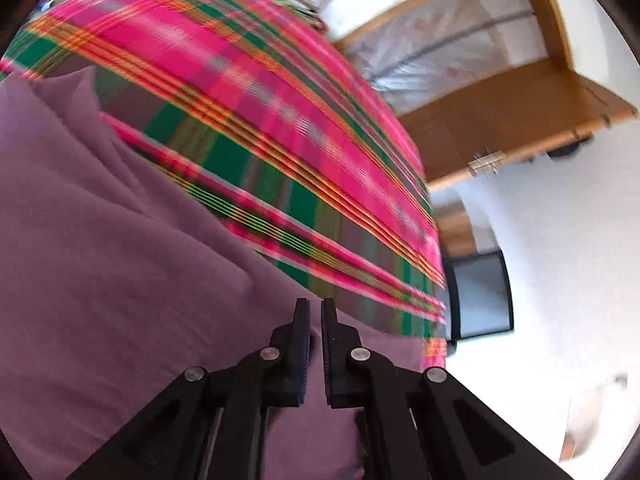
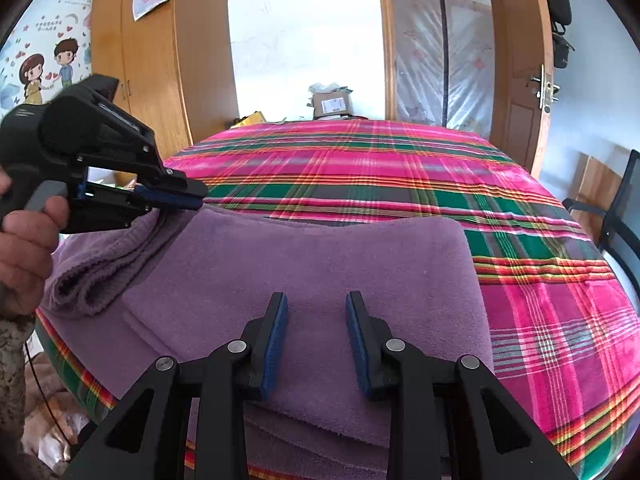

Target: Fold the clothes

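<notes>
A purple fleece garment (image 2: pixel 320 248) lies partly folded on a pink and green plaid blanket (image 2: pixel 400 168) that covers the bed. My right gripper (image 2: pixel 316 300) hovers open over the near middle of the garment, with nothing between its fingers. My left gripper (image 2: pixel 192 198), held by a hand (image 2: pixel 28 240), is at the garment's far left corner, where a rolled fold of fabric rises to its fingers. In the blurred, tilted left wrist view, my left gripper (image 1: pixel 316 306) is nearly closed, with the purple garment (image 1: pixel 120 260) in the narrow gap and the plaid blanket (image 1: pixel 260 100) beyond.
A wooden wardrobe (image 2: pixel 152 80) stands at the back left and a wooden door (image 2: pixel 520 60) at the back right. A cardboard box (image 2: pixel 332 104) sits beyond the bed's far edge. A black chair (image 2: pixel 624 216) stands to the right of the bed.
</notes>
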The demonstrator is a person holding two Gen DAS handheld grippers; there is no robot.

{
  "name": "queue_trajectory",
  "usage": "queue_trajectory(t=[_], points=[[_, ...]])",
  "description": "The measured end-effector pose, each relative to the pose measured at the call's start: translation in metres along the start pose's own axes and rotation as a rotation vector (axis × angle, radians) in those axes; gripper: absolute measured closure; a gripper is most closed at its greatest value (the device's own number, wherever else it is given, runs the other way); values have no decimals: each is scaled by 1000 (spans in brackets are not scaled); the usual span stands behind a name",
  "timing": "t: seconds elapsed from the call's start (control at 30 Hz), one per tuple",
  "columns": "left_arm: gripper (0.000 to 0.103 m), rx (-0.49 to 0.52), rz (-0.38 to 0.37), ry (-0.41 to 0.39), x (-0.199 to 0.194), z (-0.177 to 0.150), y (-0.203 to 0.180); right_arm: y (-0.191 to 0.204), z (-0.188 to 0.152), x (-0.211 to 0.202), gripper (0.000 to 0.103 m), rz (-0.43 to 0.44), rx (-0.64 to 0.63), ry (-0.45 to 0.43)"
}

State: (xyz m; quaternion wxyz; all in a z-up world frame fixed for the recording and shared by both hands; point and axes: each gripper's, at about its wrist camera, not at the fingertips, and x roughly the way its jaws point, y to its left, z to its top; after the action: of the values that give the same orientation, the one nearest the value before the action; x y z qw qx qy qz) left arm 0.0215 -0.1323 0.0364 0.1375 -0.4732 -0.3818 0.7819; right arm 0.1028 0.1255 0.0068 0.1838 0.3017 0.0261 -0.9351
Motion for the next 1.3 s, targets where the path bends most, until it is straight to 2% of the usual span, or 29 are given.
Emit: queue_trajectory(t=[0.1, 0.17, 0.27, 0.37, 0.5, 0.87, 0.97, 1.07, 1.2, 1.3], points=[[99, 64, -52, 18, -2, -9, -15, 0, 2, 3, 72, -3, 0, 1], [99, 108, -30, 29, 3, -10, -22, 1, 3, 3, 72, -5, 0, 1], [99, 123, -24, 80, 21, -13, -26, 2, 3, 4, 72, -9, -3, 1], [99, 95, 25, 114, 31, -13, -17, 3, 3, 5, 72, -7, -3, 2], [99, 87, 42, 106, 34, -11, -10, 4, 4, 7, 72, -10, -6, 2], [101, 69, 33, 106, 36, -15, -4, 6, 2, 8, 71, -25, -11, 0], [101, 9, 9, 110, 33, -14, 3, 8, 2, 8, 71, -32, -11, -2], [101, 28, 31, 115, 37, -13, 0, 10, 0, 8, 71, -43, -13, -6], [99, 94, 97, 87, 34, -22, -16, 13, -1, 6, 71, -61, -18, -11], [96, 115, 81, 100, 29, -26, -19, 15, 0, 5, 71, -74, -24, -3]])
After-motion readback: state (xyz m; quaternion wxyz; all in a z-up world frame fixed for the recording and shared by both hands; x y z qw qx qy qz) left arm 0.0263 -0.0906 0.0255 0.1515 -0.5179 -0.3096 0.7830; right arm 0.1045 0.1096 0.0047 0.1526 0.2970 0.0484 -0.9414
